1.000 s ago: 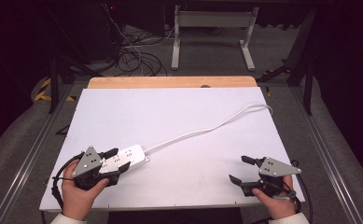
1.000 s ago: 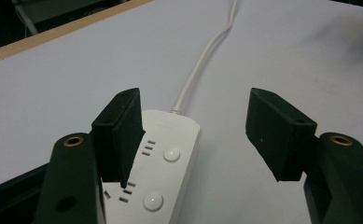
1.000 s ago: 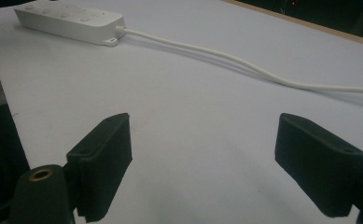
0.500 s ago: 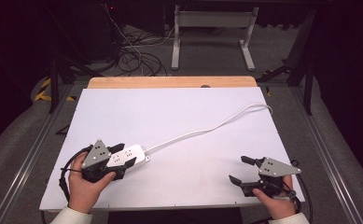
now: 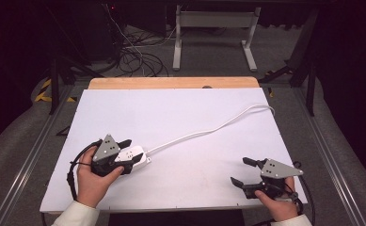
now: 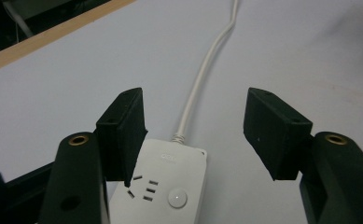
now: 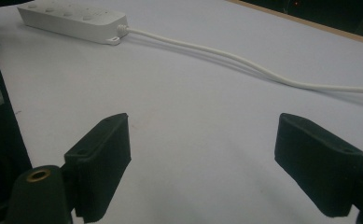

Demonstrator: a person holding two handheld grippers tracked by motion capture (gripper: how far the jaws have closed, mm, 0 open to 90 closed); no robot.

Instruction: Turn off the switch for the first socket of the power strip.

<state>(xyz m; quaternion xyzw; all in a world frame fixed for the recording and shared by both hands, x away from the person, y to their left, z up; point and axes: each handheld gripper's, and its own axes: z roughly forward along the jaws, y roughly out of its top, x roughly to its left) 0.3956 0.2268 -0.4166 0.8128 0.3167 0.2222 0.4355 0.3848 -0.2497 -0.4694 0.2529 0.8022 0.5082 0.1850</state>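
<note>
A white power strip [image 5: 141, 155] lies flat at the front left of the white table [image 5: 171, 108]. Its white cable [image 5: 209, 129] runs off to the far right edge. My left gripper [image 5: 130, 155] straddles the strip's cable end. In the left gripper view the strip [image 6: 170, 186] sits between the jaws, close against the left one, with a clear gap to the right one. These jaws have just been closing a little and stand open around the strip. My right gripper [image 5: 238, 170] rests open at the front right, nothing between its fingers, and it looks toward the strip [image 7: 72, 18].
A wooden strip [image 5: 171, 83] edges the table's far side. Beyond it on the floor are tangled cables [image 5: 133, 56] and a metal stand [image 5: 213, 28]. Metal rails run along both sides of the table.
My left gripper has slid to the right along the power strip, toward its cable end. The right gripper has stayed where it was.
</note>
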